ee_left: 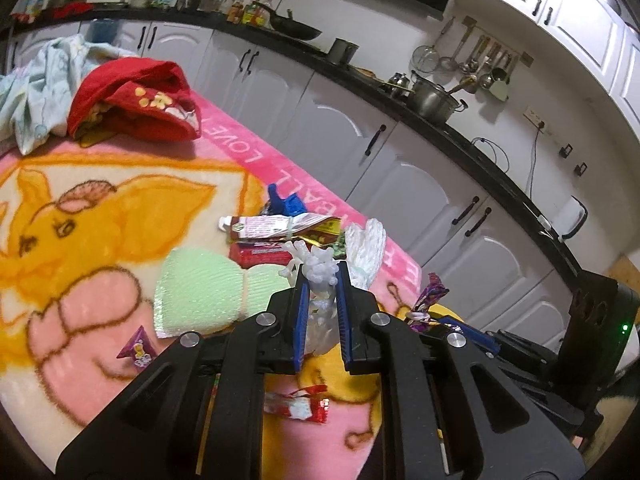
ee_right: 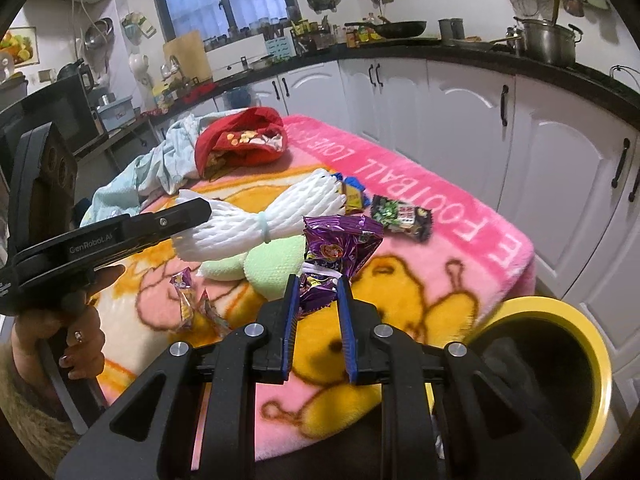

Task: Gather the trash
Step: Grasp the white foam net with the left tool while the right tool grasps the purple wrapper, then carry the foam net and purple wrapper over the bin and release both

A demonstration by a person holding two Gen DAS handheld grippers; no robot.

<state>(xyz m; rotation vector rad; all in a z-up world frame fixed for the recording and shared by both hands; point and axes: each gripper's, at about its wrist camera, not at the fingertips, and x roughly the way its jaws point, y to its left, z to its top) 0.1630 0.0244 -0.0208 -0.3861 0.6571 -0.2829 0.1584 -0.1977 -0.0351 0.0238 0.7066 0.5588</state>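
Observation:
My left gripper is shut on a white foam fruit net and holds it above the pink cartoon blanket; the net also shows in the right wrist view, tied in the middle. My right gripper is shut on a crumpled purple snack wrapper, held over the blanket near a yellow-rimmed bin. More trash lies on the blanket: a tube and red wrappers, a red-and-white wrapper, a small purple wrapper, a dark green wrapper.
A green foam pad lies on the blanket. A red cloth and pale blue clothing sit at the far end. White kitchen cabinets run close along the table's right side.

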